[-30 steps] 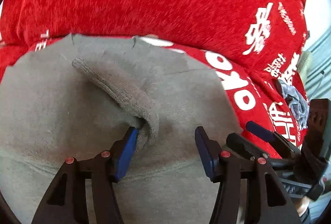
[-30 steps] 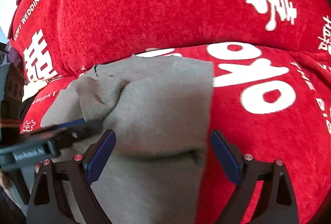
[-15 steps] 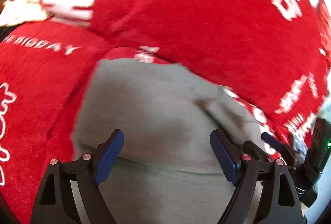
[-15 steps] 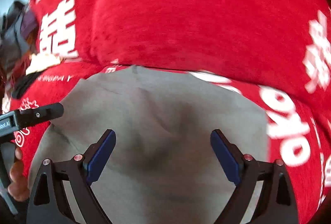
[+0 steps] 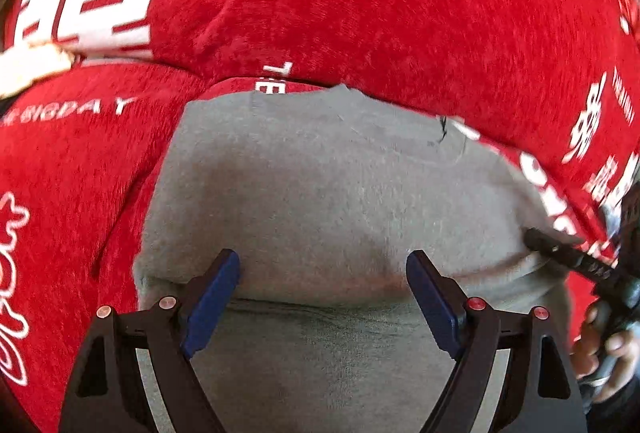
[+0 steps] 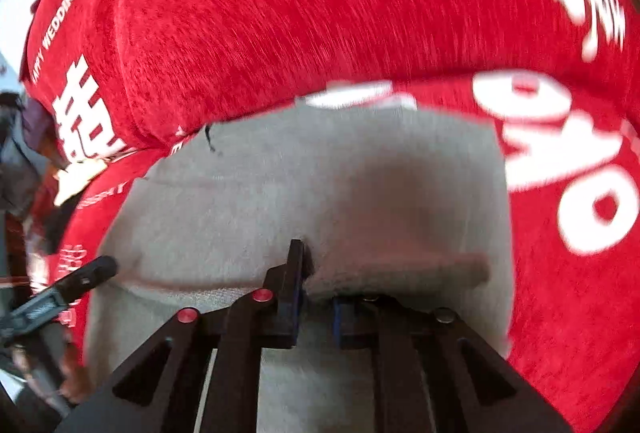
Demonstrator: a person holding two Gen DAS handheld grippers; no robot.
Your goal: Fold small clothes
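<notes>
- The grey knit garment (image 5: 340, 193) lies spread on a red plush cover printed with white lettering (image 5: 360, 13). Its far edge sits against a raised roll of that same cover.
- The garment already looks doubled over. A fold line crosses it near the cameras, and a second layer shows below that line. What kind of garment it is cannot be told, as no sleeve or leg is plain.
- The left tongs (image 5: 322, 297) hover over the near fold with their blue pads wide apart. Cloth lies below them, but the pads press on nothing.
- The right tongs (image 6: 316, 297) have just been closing and now stand narrow. A raised pinch of grey cloth (image 6: 400, 269) sits between the pads at the fold, so they appear to grip the garment there. The left wrist view shows their dark tip (image 5: 560, 253) at the garment's right edge.
- As I read it, one fold is done and a grasp for the next is in place on the right side. The left side has no grip yet, so at least one more fold and a final smoothing seem to be left.
- The garment's near end is cut off behind the tongs' frames in both views.
- The right wrist view is motion-blurred, so the exact bite on the cloth is hard to judge.
- A hand (image 5: 604, 349) shows at the edge of the left wrist view.
</notes>
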